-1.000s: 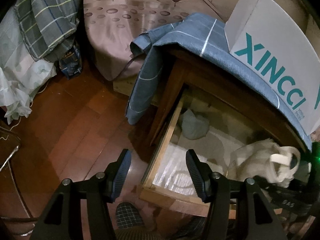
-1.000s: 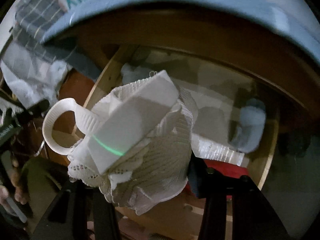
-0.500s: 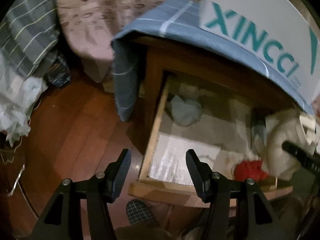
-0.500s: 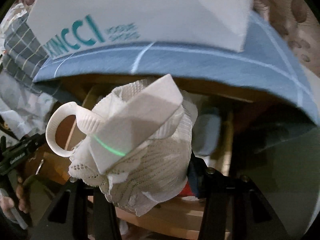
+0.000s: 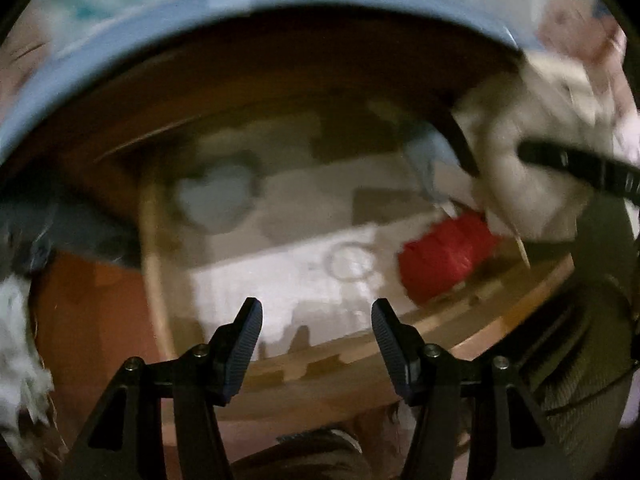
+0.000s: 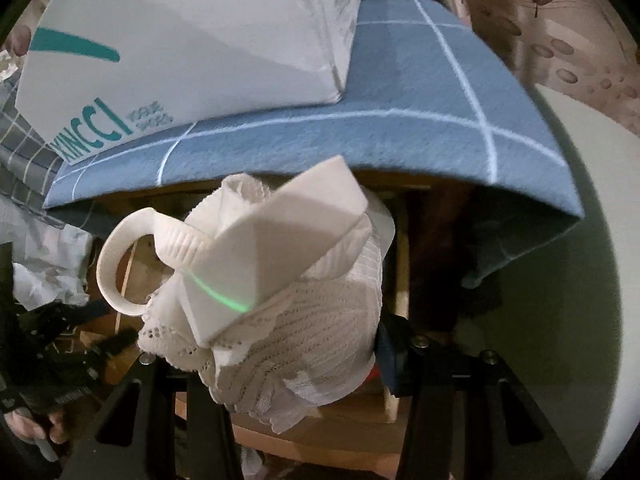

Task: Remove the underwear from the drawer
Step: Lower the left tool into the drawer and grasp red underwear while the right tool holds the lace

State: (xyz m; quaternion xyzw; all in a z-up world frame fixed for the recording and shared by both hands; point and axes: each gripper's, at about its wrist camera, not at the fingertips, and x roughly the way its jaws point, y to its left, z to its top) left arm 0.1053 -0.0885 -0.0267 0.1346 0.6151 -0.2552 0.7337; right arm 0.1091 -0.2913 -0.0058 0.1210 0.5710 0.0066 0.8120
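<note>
**White bundle is out, red piece waits in the drawer**

The right gripper point(image 6: 288, 364) is closed on the white lace underwear bundle point(image 6: 280, 312), lifted above the open wooden drawer point(image 5: 360, 360). Its loose strap loop point(image 6: 120, 264) may catch on the drawer edge. The left gripper point(image 5: 316, 332) hangs half open and empty over the drawer. The left view is blurred; the red folded cloth point(image 5: 444, 264) is hard to identify.

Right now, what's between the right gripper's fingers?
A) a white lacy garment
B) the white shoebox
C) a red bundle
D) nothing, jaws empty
A: in the right wrist view the right gripper is clamped on a bunched white lacy garment, lifted in front of the open drawer; the red bundle lies in the drawer, and the white box sits on the blue cloth.
</note>
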